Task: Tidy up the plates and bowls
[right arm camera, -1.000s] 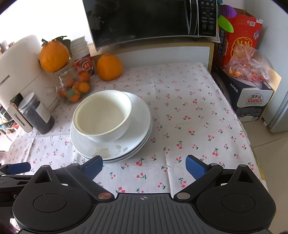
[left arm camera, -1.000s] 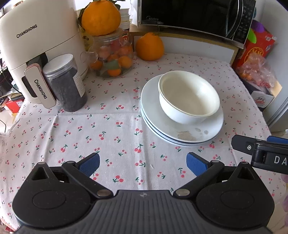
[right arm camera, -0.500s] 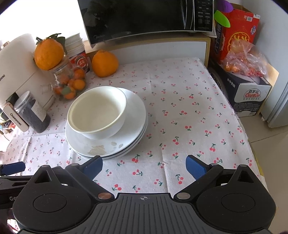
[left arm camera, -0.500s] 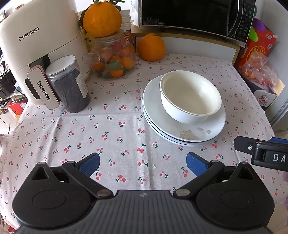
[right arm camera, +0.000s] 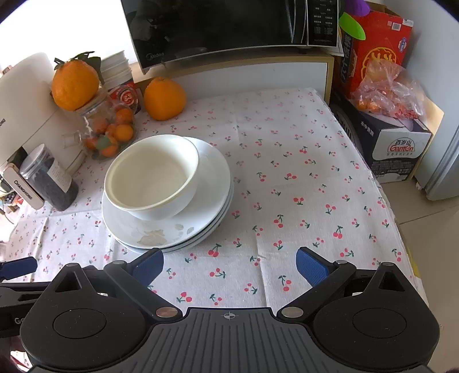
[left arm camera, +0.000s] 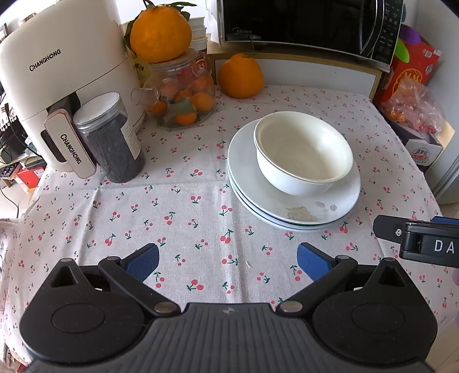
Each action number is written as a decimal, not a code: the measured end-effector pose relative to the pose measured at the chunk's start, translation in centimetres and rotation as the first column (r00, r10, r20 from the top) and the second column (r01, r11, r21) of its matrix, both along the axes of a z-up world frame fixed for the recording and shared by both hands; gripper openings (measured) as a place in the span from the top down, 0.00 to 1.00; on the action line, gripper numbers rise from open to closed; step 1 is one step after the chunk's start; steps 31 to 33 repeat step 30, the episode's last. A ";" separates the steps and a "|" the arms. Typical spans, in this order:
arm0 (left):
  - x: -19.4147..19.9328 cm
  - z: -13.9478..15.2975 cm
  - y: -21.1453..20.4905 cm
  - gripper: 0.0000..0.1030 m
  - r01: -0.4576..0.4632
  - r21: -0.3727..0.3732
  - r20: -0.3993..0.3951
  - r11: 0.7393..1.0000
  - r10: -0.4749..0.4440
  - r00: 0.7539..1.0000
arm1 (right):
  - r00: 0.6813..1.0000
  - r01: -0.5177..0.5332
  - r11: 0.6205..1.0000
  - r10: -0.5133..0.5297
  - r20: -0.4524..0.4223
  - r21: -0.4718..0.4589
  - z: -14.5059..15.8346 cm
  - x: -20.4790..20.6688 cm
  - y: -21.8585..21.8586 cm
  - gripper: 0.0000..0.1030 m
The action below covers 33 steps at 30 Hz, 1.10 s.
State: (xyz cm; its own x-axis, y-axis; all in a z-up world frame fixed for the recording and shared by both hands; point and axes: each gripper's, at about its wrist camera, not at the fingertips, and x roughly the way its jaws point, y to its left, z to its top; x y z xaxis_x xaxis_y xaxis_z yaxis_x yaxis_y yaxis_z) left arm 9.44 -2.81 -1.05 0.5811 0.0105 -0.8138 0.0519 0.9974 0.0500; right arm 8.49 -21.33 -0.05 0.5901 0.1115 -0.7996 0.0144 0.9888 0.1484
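Left tool (left arm camera: 228, 259) and right tool (right arm camera: 229, 262): both spread, holding nothing. White bowl (left arm camera: 302, 152) sits on stacked plates (left arm camera: 298, 212) on the tabletop (left arm camera: 186, 206).

I am in a home kitchen: my bench (left arm camera: 200, 206) wears a cherry-print cloth, a microwave (left arm camera: 309, 23) sits behind it, an air fryer (left arm camera: 57, 74) stands left, beside a jar of small oranges (left arm camera: 183, 97).

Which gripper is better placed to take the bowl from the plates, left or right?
Probably right: the right gripper is open, its near finger almost at the plates below the bowl. The left gripper sits further back.
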 end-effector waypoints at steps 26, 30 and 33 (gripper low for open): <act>0.0 -0.1 -0.2 0.00 0.011 0.010 -0.005 1.000 -0.011 1.000 | 1.000 0.000 1.000 0.000 -0.010 -0.001 -0.2 0.1 0.0 0.03; 0.0 -0.1 -0.1 0.00 0.012 0.007 -0.004 1.000 -0.012 1.000 | 1.000 -0.002 1.000 0.002 -0.010 -0.003 -0.2 0.1 0.1 0.03; 0.0 -0.1 -0.1 0.00 0.012 0.007 -0.004 1.000 -0.012 1.000 | 1.000 -0.002 1.000 0.002 -0.010 -0.003 -0.2 0.1 0.1 0.03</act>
